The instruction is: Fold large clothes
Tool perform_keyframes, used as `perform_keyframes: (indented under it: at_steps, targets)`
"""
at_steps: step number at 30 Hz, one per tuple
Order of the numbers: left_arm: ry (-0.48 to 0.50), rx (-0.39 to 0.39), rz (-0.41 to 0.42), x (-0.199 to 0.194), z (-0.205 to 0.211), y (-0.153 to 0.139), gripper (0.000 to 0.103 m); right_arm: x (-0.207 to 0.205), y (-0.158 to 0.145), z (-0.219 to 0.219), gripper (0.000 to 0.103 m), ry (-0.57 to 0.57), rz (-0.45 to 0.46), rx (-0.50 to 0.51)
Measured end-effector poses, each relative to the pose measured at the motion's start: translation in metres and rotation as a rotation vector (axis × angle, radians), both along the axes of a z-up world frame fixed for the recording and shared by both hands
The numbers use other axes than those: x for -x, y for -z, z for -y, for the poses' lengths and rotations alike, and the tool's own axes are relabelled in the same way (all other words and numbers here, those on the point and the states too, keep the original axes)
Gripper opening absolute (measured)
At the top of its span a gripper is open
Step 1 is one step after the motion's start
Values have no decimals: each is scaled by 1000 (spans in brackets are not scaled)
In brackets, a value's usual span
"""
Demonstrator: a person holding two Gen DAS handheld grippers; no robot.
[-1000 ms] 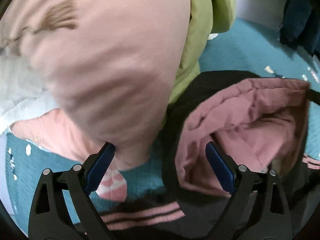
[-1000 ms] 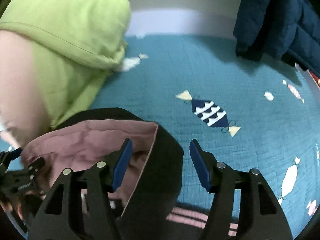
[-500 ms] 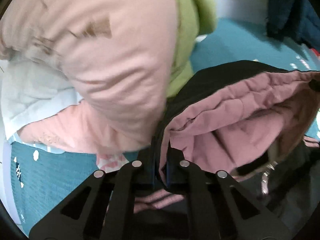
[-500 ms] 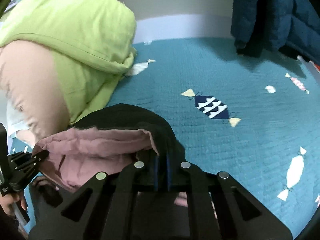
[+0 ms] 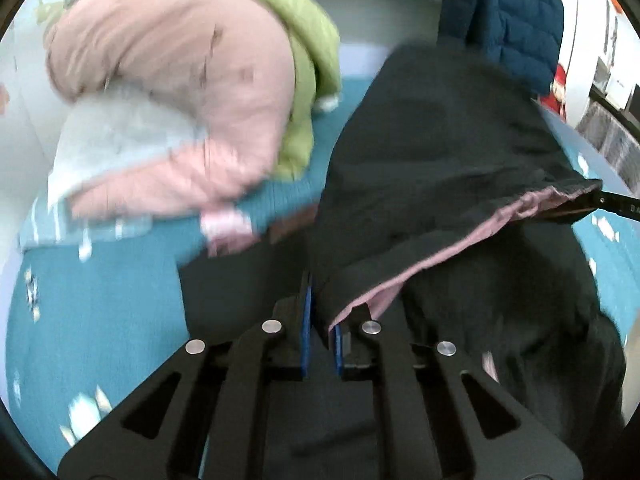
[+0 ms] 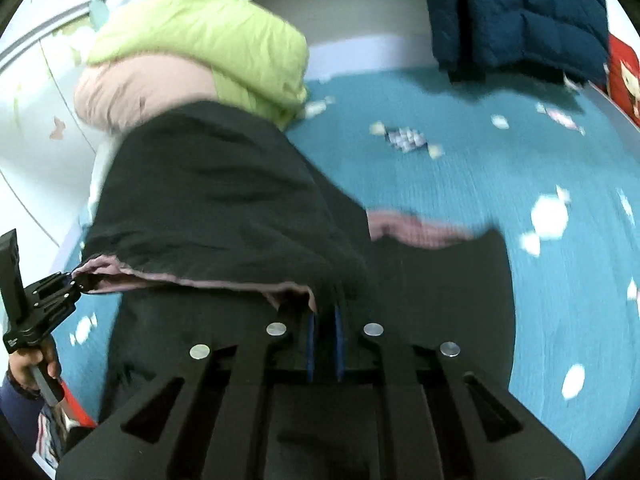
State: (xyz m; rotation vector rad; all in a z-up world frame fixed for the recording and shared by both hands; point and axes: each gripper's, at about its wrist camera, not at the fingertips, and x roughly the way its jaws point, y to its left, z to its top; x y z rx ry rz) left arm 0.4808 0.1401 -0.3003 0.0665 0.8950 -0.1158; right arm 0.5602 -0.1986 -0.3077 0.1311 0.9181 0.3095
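Note:
A black jacket (image 5: 440, 152) with dusty pink lining hangs lifted above a teal bedspread (image 5: 100, 300). My left gripper (image 5: 322, 328) is shut on one end of its pink-lined edge. My right gripper (image 6: 324, 332) is shut on the other end of the same edge (image 6: 192, 280). The edge stretches between them. In the right wrist view the jacket (image 6: 224, 200) drapes away from me and the left gripper (image 6: 60, 292) shows at the far left. The right gripper's tip shows at the right edge of the left wrist view (image 5: 612, 202).
A pile of clothes lies at the bed's back left: a pale pink garment (image 5: 192, 80) and a lime green one (image 6: 224, 44). A navy puffer jacket (image 6: 516, 12) hangs at the back right. The teal bedspread (image 6: 500, 184) has candy and fish prints.
Both grippers closed on the jacket's pink-lined edge and have lifted it up off the bed. The black outer side now hangs facing away, hiding most of the lining.

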Motion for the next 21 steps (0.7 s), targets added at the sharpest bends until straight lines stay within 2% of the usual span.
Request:
perform_keyframes:
  at_steps: [4,6,7,9,11,12,14,15,17,19,21]
  targets:
    - [-49,95,-123,32,-3,50,11,39,62,5,9,45,-88,-6]
    - [-56,128,-135,45,0,63,13,50,80,9,12,73,-103,-20]
    - [-65,145,-131,50,-1,65,19,55,84,10,16,82,-106,-24]
    - [-69,171,-137,60,-4,62,35,64,79,14,23,92,-101,-74]
    - [-65,172,-170,67,-7,59,65,70,67,13,35,74,-116,-82]
    - [-62,176,-169,72,-11,55,67,74,58,11,42,61,-110,-62]
    - [-47,215,-169,82,-20,43,67,81,44,13,48,74,-125,-44]
    - [-49,233,-166,85,-24,37,69,86,39,16,52,81,-127,-68]
    - [-80,263,-131,91,-33,26,80,94,31,25,52,97,-140,-164]
    - [-111,281,-106,89,-36,16,80,93,25,29,52,121,-167,-269]
    - [-116,269,-97,76,-27,10,80,84,18,19,53,126,-156,-301]
